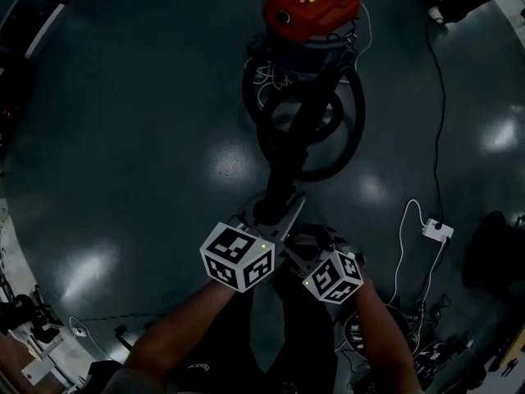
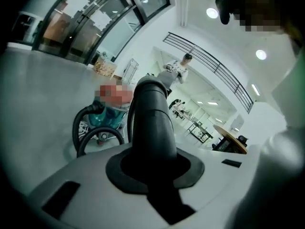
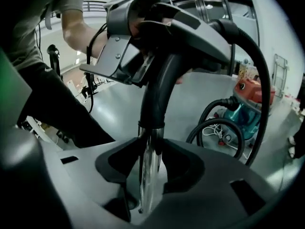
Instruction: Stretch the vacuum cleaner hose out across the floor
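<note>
The hose point(image 3: 232, 31) lies in looped coils on the floor point(image 1: 123, 138) beside the vacuum cleaner point(image 1: 312, 6), nothing of it stretched out yet. Its free end rises to us through the bent handle point(image 2: 150, 123) and the metal tube point(image 3: 150, 147) below it.

We judge both grippers sit on this rigid end because it gives a firm hold for pulling the soft coils open. The left gripper point(image 2: 153, 173) is clamped round the handle, which fills the notch between its jaws. The right gripper point(image 3: 151, 175) is pinching the metal tube, jaws close on either side.

In the dim head view the marker cubes and our forearms cover both grips. The tube's lower end is cut off. We cannot tell how the loops overlap, nor whether the white cord under the cleaner is caught in them.
</note>
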